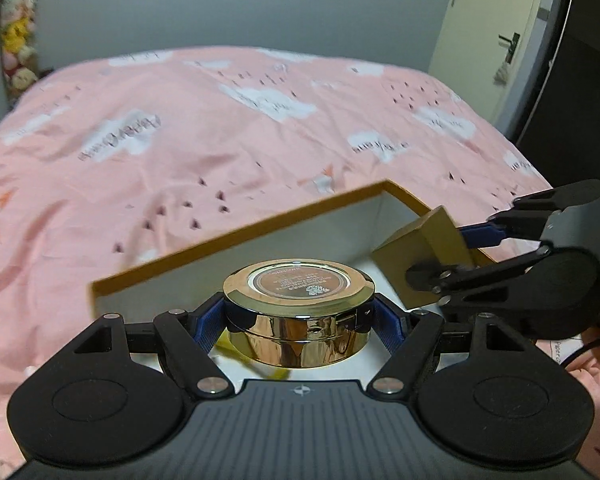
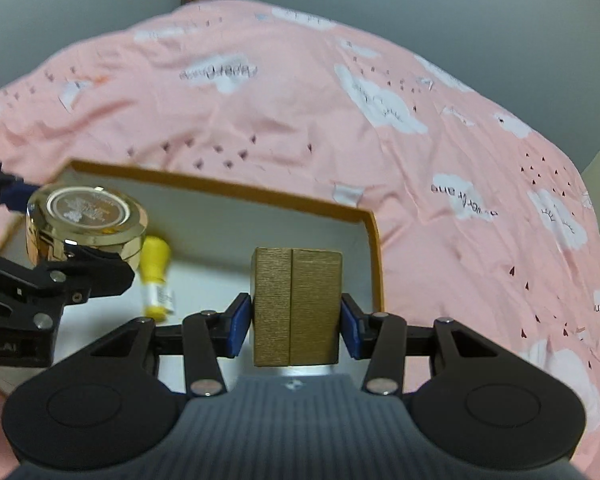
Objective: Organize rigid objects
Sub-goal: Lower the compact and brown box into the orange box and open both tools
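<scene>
The left tongs (image 1: pixel 299 322) are clamped on a round gold compact (image 1: pixel 298 314), its blue pads (image 1: pixel 392 326) pressing both sides, holding it above the white interior of an open tan-rimmed box (image 1: pixel 236 230) that sits on a bed with a pink cloud-print cover (image 1: pixel 220 128). To their right, the right tongs (image 2: pixel 296 320) are clamped on a gold textured rectangular box (image 2: pixel 296 306), also over the open box, near its right wall. Inside the box, below and between the 2 pairs of tongs, lies a yellow tube (image 2: pixel 156 276) with a white label. Beyond the tongs the bed runs to a grey wall.
</scene>
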The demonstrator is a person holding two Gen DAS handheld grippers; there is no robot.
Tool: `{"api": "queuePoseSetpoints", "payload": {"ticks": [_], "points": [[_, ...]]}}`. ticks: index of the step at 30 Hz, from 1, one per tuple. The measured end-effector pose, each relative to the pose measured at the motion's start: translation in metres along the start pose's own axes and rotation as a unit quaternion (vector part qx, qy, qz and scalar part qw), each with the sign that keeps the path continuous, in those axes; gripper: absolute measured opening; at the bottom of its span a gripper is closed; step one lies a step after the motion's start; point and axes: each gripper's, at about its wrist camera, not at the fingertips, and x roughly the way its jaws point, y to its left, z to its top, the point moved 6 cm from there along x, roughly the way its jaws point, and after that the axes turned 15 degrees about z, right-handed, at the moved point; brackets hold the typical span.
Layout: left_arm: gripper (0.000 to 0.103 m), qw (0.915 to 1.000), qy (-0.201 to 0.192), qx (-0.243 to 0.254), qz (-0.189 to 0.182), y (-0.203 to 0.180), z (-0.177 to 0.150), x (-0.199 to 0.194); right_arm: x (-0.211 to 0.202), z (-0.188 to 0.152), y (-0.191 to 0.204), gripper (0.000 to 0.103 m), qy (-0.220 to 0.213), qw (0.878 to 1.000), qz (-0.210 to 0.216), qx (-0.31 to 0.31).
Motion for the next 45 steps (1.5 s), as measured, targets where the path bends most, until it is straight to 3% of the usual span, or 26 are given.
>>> {"api": "queuePoseSetpoints", "payload": {"ticks": [8, 16, 25, 37, 45], "points": [[0.087, 0.9979, 0.061, -0.003, -0.023, -0.006, 0.002, 0.042, 0.038, -0.004, -0.011, 0.047, 0.05, 0.997, -0.003, -0.054], [0.087, 0.9922, 0.121, -0.029, -0.011, -0.002, -0.001, 0.078, 0.068, -0.001, -0.012, 0.047, 0.1, 0.991, 0.002, -0.089], [0.088, 0.9811, 0.181, -0.067, 0.007, 0.005, -0.008, 0.102, 0.087, 0.001, -0.003, 0.047, 0.122, 0.983, -0.005, -0.141], [0.089, 0.9779, 0.198, -0.065, 0.018, 0.004, -0.015, 0.105, 0.089, -0.003, -0.002, 0.052, 0.124, 0.979, -0.007, -0.159], [0.093, 0.9784, 0.198, -0.059, 0.012, 0.002, -0.016, 0.095, 0.082, -0.004, 0.001, 0.073, 0.117, 0.979, -0.001, -0.166]]}}
